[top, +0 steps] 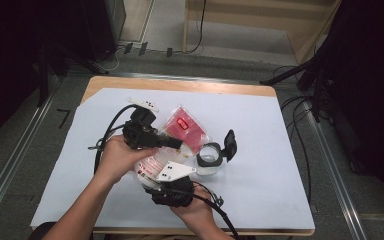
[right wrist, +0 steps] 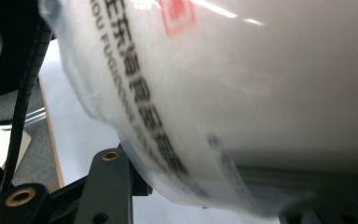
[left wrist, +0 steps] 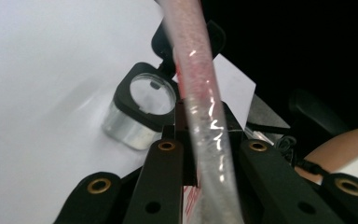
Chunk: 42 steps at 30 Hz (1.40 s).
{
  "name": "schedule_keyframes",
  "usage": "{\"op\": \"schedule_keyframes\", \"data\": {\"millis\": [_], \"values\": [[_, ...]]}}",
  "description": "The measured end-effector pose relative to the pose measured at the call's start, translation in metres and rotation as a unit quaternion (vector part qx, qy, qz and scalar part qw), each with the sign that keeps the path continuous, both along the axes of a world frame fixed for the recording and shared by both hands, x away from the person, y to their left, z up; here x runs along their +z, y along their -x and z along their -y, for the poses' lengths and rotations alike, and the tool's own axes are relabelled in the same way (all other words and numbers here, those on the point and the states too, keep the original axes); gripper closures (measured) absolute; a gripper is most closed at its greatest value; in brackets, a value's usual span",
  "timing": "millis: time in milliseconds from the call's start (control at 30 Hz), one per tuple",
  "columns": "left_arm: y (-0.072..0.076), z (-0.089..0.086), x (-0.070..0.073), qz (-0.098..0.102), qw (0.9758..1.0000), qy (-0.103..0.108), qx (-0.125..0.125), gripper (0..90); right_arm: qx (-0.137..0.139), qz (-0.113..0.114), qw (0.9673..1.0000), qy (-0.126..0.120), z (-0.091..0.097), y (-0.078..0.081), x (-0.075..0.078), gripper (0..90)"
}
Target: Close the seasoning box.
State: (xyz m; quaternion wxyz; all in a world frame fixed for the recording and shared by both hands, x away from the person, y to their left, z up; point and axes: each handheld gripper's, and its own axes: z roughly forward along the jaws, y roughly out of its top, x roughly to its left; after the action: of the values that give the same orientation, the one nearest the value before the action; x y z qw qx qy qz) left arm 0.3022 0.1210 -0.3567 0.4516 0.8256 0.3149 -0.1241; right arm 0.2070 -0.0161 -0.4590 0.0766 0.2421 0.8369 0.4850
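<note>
Your left gripper (left wrist: pixel 205 154) had clamped down on the pink-filled pouch (top: pixel 182 129), which rose straight ahead between its jaws. Your right gripper (right wrist: pixel 205 196) apparently gripped the white printed bag (right wrist: pixel 242 93). The open jar (left wrist: pixel 142 109) sat just beyond on the worktop (top: pixel 260 150).

Grey floor (top: pixel 25 150), wooden furniture (top: pixel 260 15), dark surroundings

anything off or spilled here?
No spill visible. The clear round jar stands upright on the white table cover, its black hinged lid flipped open. Left tool pinches the red-and-clear plastic bag; nothing else stands out.
</note>
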Motion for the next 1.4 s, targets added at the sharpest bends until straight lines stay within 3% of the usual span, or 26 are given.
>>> {"op": "schedule_keyframes", "data": {"millis": [100,233,367,500,567,767,867,933,967,1067,1200,1400], "values": [[0.002,0.007,0.000,0.003,0.9998,-0.015,-0.011,80.2,0.003,-0.011,0.9999,-0.010,0.000,0.001,0.001,58.8],[0.002,0.009,-0.001,-0.004,0.9998,-0.016,-0.012,77.9,0.006,-0.022,0.9996,-0.019,0.003,0.000,0.001,59.8],[-0.001,0.008,-0.002,-0.016,0.9998,-0.012,-0.009,68.8,0.008,-0.024,0.9992,-0.030,0.006,0.000,0.002,59.8],[-0.002,-0.001,0.003,-0.019,0.9998,0.003,-0.005,69.8,0.007,-0.017,0.9989,-0.044,0.010,-0.001,0.005,60.4],[0.000,-0.004,0.005,-0.010,0.9999,0.006,0.003,79.0,0.004,-0.012,0.9990,-0.042,0.012,-0.002,0.006,60.6],[-0.001,0.001,0.001,-0.018,0.9997,-0.017,0.001,84.0,0.007,-0.018,0.9993,-0.032,0.009,-0.001,0.004,60.4],[0.000,0.007,0.000,-0.017,0.9997,-0.019,0.006,84.0,0.007,-0.015,0.9995,-0.027,0.005,0.003,0.003,58.8],[0.001,0.011,0.000,-0.017,0.9993,-0.032,0.007,83.3,0.006,-0.014,0.9997,-0.018,0.002,0.004,0.002,57.3],[0.002,0.017,-0.002,-0.019,0.9986,-0.048,0.010,82.4,0.002,-0.019,0.9997,-0.012,0.000,0.004,0.000,58.0],[0.002,0.019,-0.003,-0.020,0.9979,-0.061,0.008,82.5,0.001,-0.028,0.9995,-0.011,0.000,0.004,-0.001,59.6],[0.000,0.019,-0.005,-0.032,0.9986,-0.040,0.016,75.9,0.002,-0.050,0.9985,-0.022,0.002,0.002,-0.003,60.5],[0.001,0.018,-0.004,-0.023,0.9985,-0.047,0.015,70.2,0.001,-0.063,0.9972,-0.039,0.006,-0.002,-0.006,60.7]]}}
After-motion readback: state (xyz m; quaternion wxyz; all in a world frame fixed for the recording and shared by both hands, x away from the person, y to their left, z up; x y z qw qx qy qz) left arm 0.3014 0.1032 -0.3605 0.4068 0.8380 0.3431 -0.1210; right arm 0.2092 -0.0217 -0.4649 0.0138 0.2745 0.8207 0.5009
